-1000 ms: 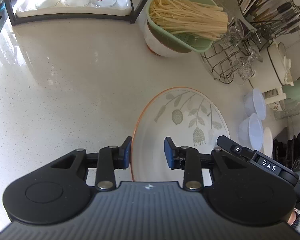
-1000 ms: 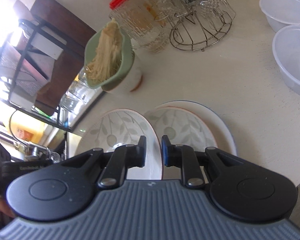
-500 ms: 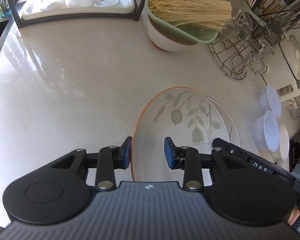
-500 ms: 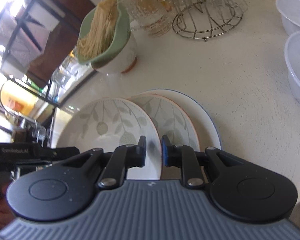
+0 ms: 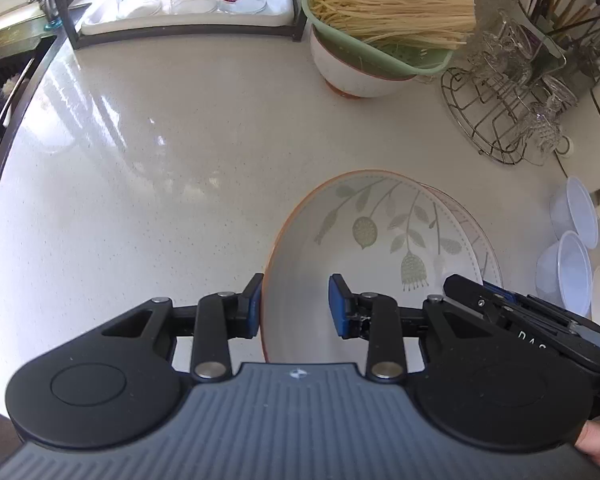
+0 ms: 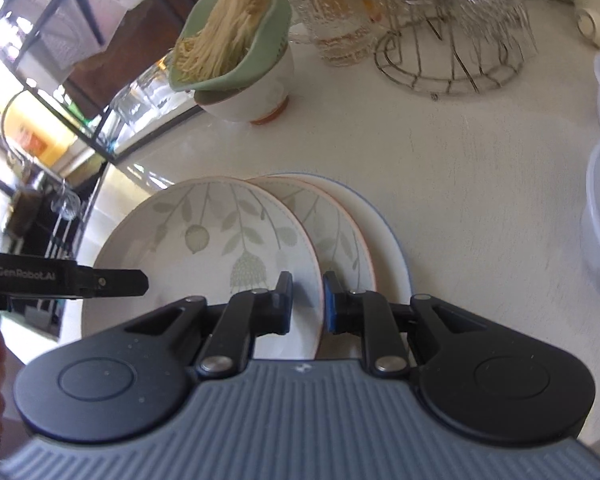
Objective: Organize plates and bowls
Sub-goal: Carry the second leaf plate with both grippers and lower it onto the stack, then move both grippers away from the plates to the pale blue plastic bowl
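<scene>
A deep white plate with grey-green leaves and an orange rim (image 5: 380,248) hangs tilted just above the counter, held from both sides. My left gripper (image 5: 296,306) is shut on its left rim, one pad outside and one inside. At the opposite edge my right gripper (image 6: 306,300) is shut on the rim. Under and to the right lie a second leaf plate (image 6: 336,232) and a larger white plate with a blue rim (image 6: 388,248). The held plate covers much of both.
A white bowl carrying a green colander of noodles (image 5: 356,76) stands at the back. Right of it is a wire rack of glasses (image 5: 500,120). Clear plastic bowls (image 5: 572,256) sit at the far right, and a tray of upturned glasses (image 5: 188,4) at the back left. The pale counter (image 5: 140,160) ends at a dark edge on the left.
Both grippers have carried the leaf plate sideways over the two stacked plates, so it now covers more of them. The right wrist view has rolled. Both grips look the same.
</scene>
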A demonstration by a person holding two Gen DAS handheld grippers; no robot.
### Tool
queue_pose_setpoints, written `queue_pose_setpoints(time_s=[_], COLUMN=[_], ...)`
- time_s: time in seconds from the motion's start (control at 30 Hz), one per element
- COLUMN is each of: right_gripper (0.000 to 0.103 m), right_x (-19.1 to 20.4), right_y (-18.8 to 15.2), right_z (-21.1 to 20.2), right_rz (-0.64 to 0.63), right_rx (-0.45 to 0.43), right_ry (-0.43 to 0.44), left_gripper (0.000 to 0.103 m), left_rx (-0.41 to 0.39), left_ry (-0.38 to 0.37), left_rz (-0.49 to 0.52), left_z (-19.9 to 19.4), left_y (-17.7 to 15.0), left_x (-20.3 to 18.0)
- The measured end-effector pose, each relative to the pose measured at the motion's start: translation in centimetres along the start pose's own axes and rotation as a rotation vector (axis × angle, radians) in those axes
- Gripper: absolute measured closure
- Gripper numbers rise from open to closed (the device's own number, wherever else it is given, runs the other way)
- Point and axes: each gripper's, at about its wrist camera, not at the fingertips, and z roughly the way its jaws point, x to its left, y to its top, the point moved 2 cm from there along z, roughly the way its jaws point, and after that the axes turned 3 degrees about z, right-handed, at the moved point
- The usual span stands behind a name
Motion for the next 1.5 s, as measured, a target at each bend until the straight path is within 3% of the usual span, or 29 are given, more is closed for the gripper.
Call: queue_pose_setpoints(time_s=[0.43, 0.7, 0.87, 1.1, 1.5], right_gripper=[0.084, 0.084, 0.082, 0.083, 0.083], right_x=[-0.5, -0.5, -0.5, -0.5, -0.3], right_y=[1.1, 1.3, 1.5, 2.0, 2.7], right_z=[-1.6, -2.2, -3.0, -4.7, -11.9], right_rz=[-0.092, -0.094, -0.084, -0.081, -0.076], right_rx=[-0.053, -0.052, -0.101, -0.149, -0.269], right_ry=[-0.055, -0.069, -0.105, -0.085, -0.045], left_gripper=[0.065, 0.06, 0.058, 0.058, 0.058], left_rx=[-0.053, -0.082, -0.118, -0.16, -0.261], left_ry=[0.025, 0.02, -0.009, -0.057, -0.148], left_rz=[-0.055, -0.028, -0.015, 0.013, 0.104], left_z=[0.4, -0.7, -1.8, -3.7, -9.1], left_y=[-1.3, -1.0, -1.1, -1.1, -1.3], left_x=[-1.4, -1.9, -2.4, -4.3, -9.4])
